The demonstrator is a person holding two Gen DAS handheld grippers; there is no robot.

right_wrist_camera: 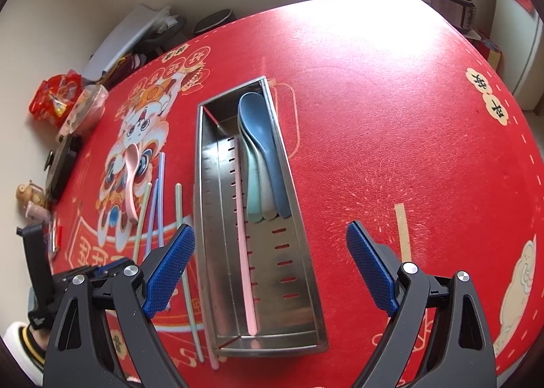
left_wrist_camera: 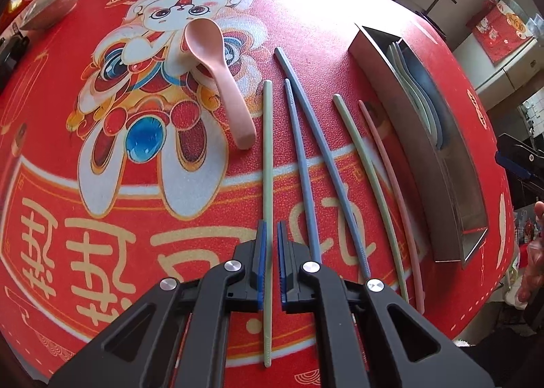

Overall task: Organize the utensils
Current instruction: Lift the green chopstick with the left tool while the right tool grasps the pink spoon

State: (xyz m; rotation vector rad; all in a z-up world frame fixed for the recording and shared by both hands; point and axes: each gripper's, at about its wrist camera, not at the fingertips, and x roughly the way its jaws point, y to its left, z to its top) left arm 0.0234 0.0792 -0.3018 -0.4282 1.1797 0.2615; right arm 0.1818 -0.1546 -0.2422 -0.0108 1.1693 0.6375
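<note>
Left tongs [left_wrist_camera: 271, 238] pinched shut on green chopstick [left_wrist_camera: 268, 163], picking it for the steel tray [right_wrist_camera: 307, 289]. Right tongs [right_wrist_camera: 270, 248] hang wide open, empty, above the tray.

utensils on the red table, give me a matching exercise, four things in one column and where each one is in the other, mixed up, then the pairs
Things
1. pink spoon
2. blue spoon
3. green chopstick
4. pink chopstick

Places
A. lying flat inside the metal tray, along its slotted divider
B. between the pads of the left tool, which is shut on it
C. stacked with other spoons in the metal tray
D. loose on the lion picture of the tablecloth

Pairs: 1-D, 2-C, 3-B, 4-A
</note>
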